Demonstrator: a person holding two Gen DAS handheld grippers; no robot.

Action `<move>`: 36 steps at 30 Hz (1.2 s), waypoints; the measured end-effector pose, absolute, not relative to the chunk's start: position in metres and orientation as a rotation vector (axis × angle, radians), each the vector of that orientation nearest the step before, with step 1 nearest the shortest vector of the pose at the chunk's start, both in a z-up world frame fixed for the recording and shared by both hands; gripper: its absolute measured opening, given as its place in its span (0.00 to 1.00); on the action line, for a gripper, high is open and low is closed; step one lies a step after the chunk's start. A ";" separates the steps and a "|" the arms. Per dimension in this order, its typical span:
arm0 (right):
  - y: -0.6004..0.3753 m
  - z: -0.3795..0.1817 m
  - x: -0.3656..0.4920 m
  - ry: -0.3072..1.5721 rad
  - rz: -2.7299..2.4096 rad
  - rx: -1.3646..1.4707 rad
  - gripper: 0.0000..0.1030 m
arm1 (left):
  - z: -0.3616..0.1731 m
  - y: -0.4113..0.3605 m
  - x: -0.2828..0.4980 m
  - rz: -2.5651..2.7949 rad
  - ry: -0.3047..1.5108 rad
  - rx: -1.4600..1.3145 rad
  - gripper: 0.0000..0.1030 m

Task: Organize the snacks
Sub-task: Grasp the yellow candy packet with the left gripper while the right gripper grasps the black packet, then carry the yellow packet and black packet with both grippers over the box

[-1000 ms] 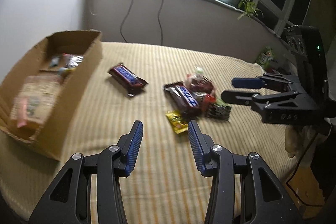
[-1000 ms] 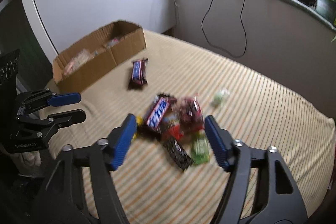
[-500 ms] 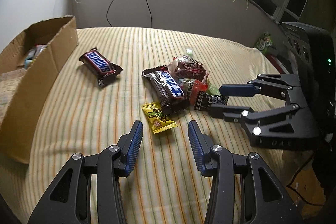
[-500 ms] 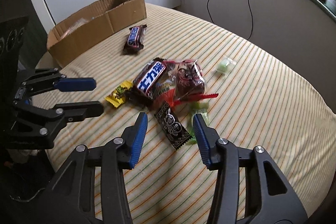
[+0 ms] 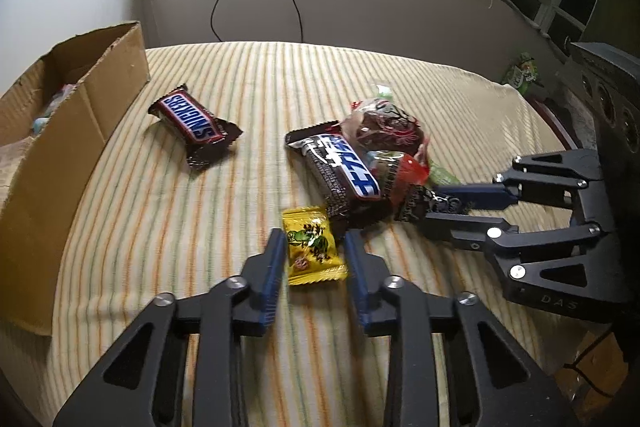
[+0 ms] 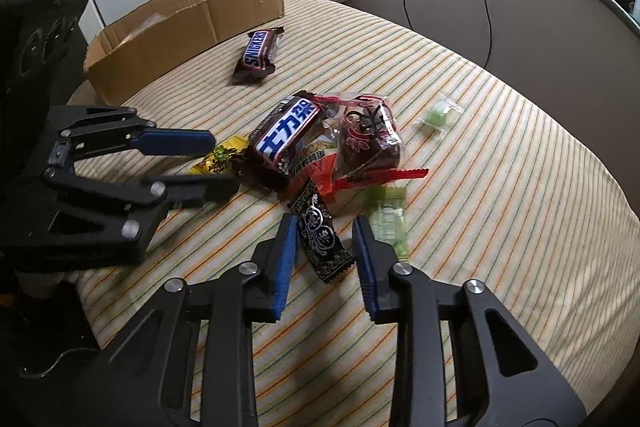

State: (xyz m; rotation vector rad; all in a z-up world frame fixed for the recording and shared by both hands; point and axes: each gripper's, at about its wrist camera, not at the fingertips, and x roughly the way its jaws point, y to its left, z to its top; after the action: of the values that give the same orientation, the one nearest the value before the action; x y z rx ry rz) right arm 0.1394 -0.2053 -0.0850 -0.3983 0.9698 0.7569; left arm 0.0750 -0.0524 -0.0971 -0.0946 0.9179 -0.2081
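Left wrist view: left gripper (image 5: pixel 314 251) points down at the striped cloth (image 5: pixel 200 219), its jaws having just been closing around the yellow candy packet (image 5: pixel 311 251).
Left grip: the blue pads stand just beside the packet's two long edges; whether they press on it I cannot tell, and the packet lies flat on the cloth.
Pile: behind the packet, touching its far end, lies the Chinese-label Snickers bar (image 5: pixel 340 173), with the dark red bagged snack (image 5: pixel 386 125) and a red-and-clear wrapper (image 5: pixel 400 171) against it.
Loose bar: a second Snickers bar (image 5: pixel 192 127) lies apart, between the pile and the cardboard box (image 5: pixel 76 131).
Box: open-topped at the cloth's left edge, with some packets inside, too blurred to name.
Right wrist view: right gripper (image 6: pixel 325 253) reaches down with its jaws having just been closing around the black patterned packet (image 6: pixel 322 237).
Right grip: the packet lies slanted between the pads; the left pad is at its edge, the right pad shows a small gap, so no firm hold is visible.
Neighbours: a green wrapped candy (image 6: pixel 388 221) lies just right of the right pad, and a small clear-wrapped green sweet (image 6: pixel 438 115) sits well apart on the cloth.
Background: cables hang down the wall below a ledge.
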 end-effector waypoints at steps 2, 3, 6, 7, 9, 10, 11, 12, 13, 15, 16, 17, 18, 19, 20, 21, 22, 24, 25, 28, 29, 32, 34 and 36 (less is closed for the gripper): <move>-0.203 -0.086 0.138 0.974 0.766 -0.404 0.20 | -0.098 -0.053 0.077 -0.213 0.918 -0.090 0.24; -0.202 -0.087 0.138 0.976 0.770 -0.408 0.18 | -0.098 -0.053 0.077 -0.213 0.917 -0.083 0.24; -0.197 -0.089 0.138 0.978 0.768 -0.422 0.17 | -0.098 -0.054 0.076 -0.215 0.913 -0.075 0.24; -0.197 -0.089 0.139 0.979 0.768 -0.420 0.16 | -0.098 -0.053 0.076 -0.216 0.913 -0.078 0.24; -0.197 -0.089 0.140 0.983 0.767 -0.413 0.12 | -0.098 -0.050 0.075 -0.215 0.911 -0.081 0.23; -0.197 -0.089 0.140 0.985 0.766 -0.413 0.11 | -0.097 -0.049 0.073 -0.212 0.909 -0.082 0.23; -0.198 -0.089 0.139 0.985 0.765 -0.412 0.11 | -0.097 -0.048 0.072 -0.210 0.908 -0.085 0.23; -0.198 -0.088 0.139 0.985 0.763 -0.411 0.10 | -0.096 -0.047 0.072 -0.209 0.908 -0.088 0.23; -0.198 -0.088 0.138 0.985 0.761 -0.410 0.10 | -0.095 -0.046 0.071 -0.207 0.906 -0.091 0.23; -0.199 -0.086 0.136 0.985 0.760 -0.404 0.10 | -0.093 -0.042 0.068 -0.202 0.901 -0.101 0.23; -0.199 -0.085 0.135 0.985 0.759 -0.399 0.10 | -0.092 -0.040 0.067 -0.200 0.897 -0.106 0.23; -0.199 -0.084 0.134 0.982 0.756 -0.396 0.10 | -0.091 -0.038 0.066 -0.198 0.893 -0.111 0.23; -0.200 -0.082 0.133 0.980 0.755 -0.395 0.10 | -0.089 -0.037 0.065 -0.198 0.890 -0.115 0.23; -0.200 -0.081 0.132 0.978 0.755 -0.392 0.10 | -0.088 -0.035 0.063 -0.197 0.885 -0.120 0.23; -0.200 -0.079 0.131 0.975 0.755 -0.388 0.10 | -0.086 -0.033 0.062 -0.195 0.880 -0.123 0.23; -0.201 -0.077 0.129 0.972 0.754 -0.386 0.10 | -0.084 -0.032 0.060 -0.195 0.875 -0.126 0.23; -0.202 -0.076 0.128 0.969 0.753 -0.385 0.10 | -0.082 -0.030 0.059 -0.195 0.871 -0.130 0.23; -0.202 -0.072 0.126 0.962 0.751 -0.380 0.10 | -0.079 -0.028 0.056 -0.197 0.860 -0.134 0.23; -0.203 -0.069 0.125 0.956 0.749 -0.379 0.10 | -0.077 -0.027 0.054 -0.196 0.855 -0.136 0.23; -0.204 -0.060 0.121 0.939 0.750 -0.370 0.10 | -0.071 -0.022 0.051 -0.192 0.835 -0.143 0.23; -0.203 -0.057 0.120 0.931 0.749 -0.370 0.10 | -0.068 -0.020 0.049 -0.187 0.827 -0.145 0.23; -0.199 -0.046 0.117 0.907 0.755 -0.364 0.10 | -0.060 -0.010 0.046 -0.174 0.806 -0.156 0.23; -0.196 -0.039 0.116 0.890 0.760 -0.360 0.10 | -0.056 -0.004 0.044 -0.162 0.794 -0.161 0.23; -0.190 -0.033 0.116 0.874 0.767 -0.353 0.10 | -0.053 0.003 0.045 -0.149 0.784 -0.162 0.23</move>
State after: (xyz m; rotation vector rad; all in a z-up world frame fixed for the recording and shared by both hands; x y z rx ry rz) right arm 0.1162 -0.1902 -0.0328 -0.3529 0.8739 0.7665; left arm 0.0447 0.0027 -0.0533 -0.1624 0.7838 -0.1494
